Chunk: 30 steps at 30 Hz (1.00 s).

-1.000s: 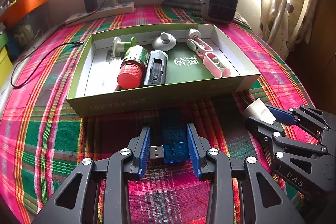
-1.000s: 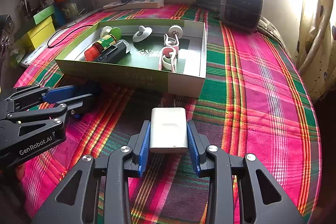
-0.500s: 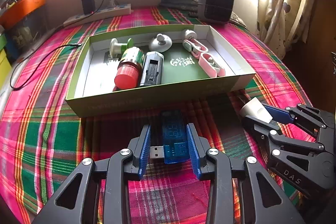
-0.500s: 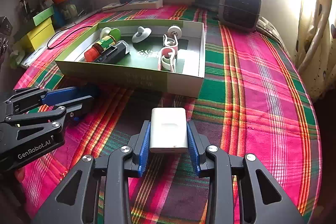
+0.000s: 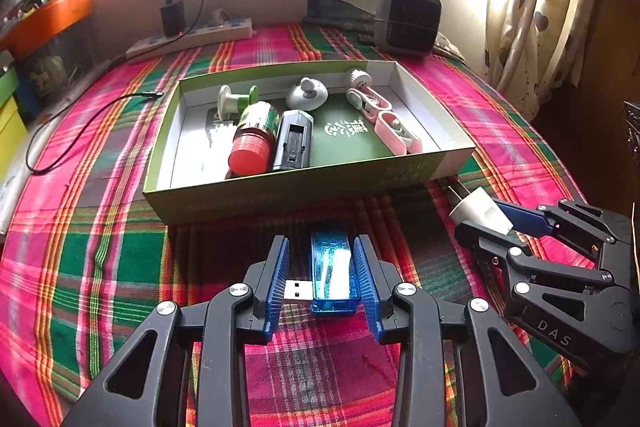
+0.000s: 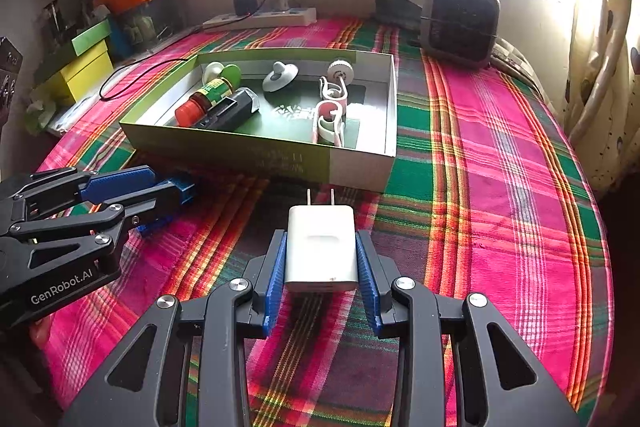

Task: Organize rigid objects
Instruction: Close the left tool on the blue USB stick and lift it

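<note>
My left gripper (image 5: pixel 322 271) is shut on a blue translucent USB device (image 5: pixel 331 273), its metal plug pointing left, held above the plaid cloth just in front of the green box (image 5: pixel 280 187). My right gripper (image 6: pixel 321 263) is shut on a white wall charger (image 6: pixel 320 251), prongs pointing toward the box (image 6: pixel 280 155). The box holds a red-capped bottle (image 5: pixel 254 139), a black battery holder (image 5: pixel 294 143), a green-and-white spool (image 5: pixel 236 99), a white knob (image 5: pixel 307 94) and pink-and-white clips (image 5: pixel 396 133). The right gripper (image 5: pixel 504 223) also shows at the right of the left wrist view, the left gripper (image 6: pixel 160 199) at the left of the right wrist view.
A grey fan heater (image 5: pixel 406 17) stands at the back right. A power strip with a black adapter (image 5: pixel 192 35) lies along the back wall. A black cable (image 5: pixel 80 119) trails over the cloth at left. Yellow and green boxes (image 6: pixel 84 67) sit at far left. Curtains (image 5: pixel 532 7) hang at right.
Both grippers have risen and pulled back a little with their objects, so the box looks farther and lower. The USB device has tilted in the left gripper; glare now hides its display.
</note>
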Tool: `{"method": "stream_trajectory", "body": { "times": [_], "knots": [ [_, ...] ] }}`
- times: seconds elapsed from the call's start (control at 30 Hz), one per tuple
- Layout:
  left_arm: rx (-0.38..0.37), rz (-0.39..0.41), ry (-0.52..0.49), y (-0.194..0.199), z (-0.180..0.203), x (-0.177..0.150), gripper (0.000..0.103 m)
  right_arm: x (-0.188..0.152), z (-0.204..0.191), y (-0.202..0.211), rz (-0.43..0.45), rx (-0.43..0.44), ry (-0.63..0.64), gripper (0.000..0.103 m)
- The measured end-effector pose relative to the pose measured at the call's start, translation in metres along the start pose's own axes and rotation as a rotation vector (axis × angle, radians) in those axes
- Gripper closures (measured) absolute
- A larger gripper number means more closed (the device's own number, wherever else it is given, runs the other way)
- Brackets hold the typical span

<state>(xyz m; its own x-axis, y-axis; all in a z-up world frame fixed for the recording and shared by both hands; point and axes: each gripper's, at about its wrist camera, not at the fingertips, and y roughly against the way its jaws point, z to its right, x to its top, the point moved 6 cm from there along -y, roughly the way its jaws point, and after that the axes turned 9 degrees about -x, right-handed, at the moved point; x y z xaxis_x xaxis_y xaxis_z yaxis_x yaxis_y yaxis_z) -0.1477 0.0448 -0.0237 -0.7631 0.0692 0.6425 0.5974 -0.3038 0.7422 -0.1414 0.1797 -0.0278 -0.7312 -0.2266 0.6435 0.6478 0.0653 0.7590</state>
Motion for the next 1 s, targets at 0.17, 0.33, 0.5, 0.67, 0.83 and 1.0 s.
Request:
{"method": "stream_trajectory", "body": {
  "times": [0.17, 0.33, 0.5, 0.67, 0.83, 1.0],
  "knots": [
    [-0.014, 0.011, 0.005, 0.006, -0.002, -0.002, 0.07, 0.001, 0.0, 0.005, 0.011, 0.003, -0.005, 0.068],
    [-0.014, 0.016, 0.006, 0.011, -0.005, -0.004, 0.071, 0.002, 0.0, 0.009, 0.019, 0.005, -0.011, 0.068],
    [-0.005, -0.002, -0.009, 0.01, -0.006, -0.008, 0.093, 0.003, -0.001, 0.011, 0.026, 0.007, -0.012, 0.068],
    [-0.038, 0.0, 0.024, 0.011, -0.009, -0.013, 0.092, 0.002, -0.003, 0.011, 0.024, 0.011, -0.011, 0.068],
    [-0.045, -0.014, 0.037, 0.009, -0.01, -0.015, 0.07, 0.002, -0.003, 0.01, 0.02, 0.013, -0.015, 0.068],
    [-0.049, -0.046, 0.02, 0.003, -0.006, -0.019, 0.068, 0.002, -0.003, 0.009, 0.015, 0.013, -0.016, 0.068]
  ]
}}
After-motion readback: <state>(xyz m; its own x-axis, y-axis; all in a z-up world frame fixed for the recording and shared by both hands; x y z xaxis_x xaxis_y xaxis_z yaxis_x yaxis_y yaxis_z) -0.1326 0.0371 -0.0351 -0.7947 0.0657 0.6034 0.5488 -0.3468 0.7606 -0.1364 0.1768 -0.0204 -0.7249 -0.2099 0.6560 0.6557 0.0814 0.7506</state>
